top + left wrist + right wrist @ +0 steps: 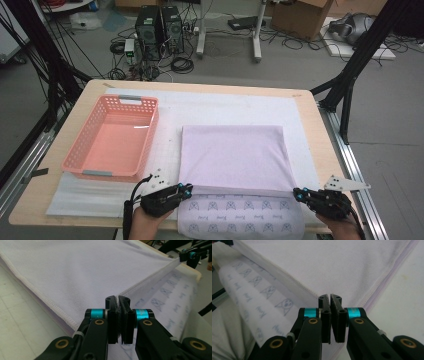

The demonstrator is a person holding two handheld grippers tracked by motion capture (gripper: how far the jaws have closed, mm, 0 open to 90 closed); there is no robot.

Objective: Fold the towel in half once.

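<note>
Pale lilac knit, hemmed all round: that's the folded cloth lying flat on the white mat in the middle of the table, right of the empty pink basket. The left gripper is clenched on the near left corner of the top layer, and the right gripper is clenched on the near right corner. So the held edge runs side to side between them, and the rest of the cloth lies straight ahead, away from the person. Under it, a layer printed with little cat faces hangs over the table's near edge. Looks to me like another fold forward is coming, both hands equally placed.
</note>
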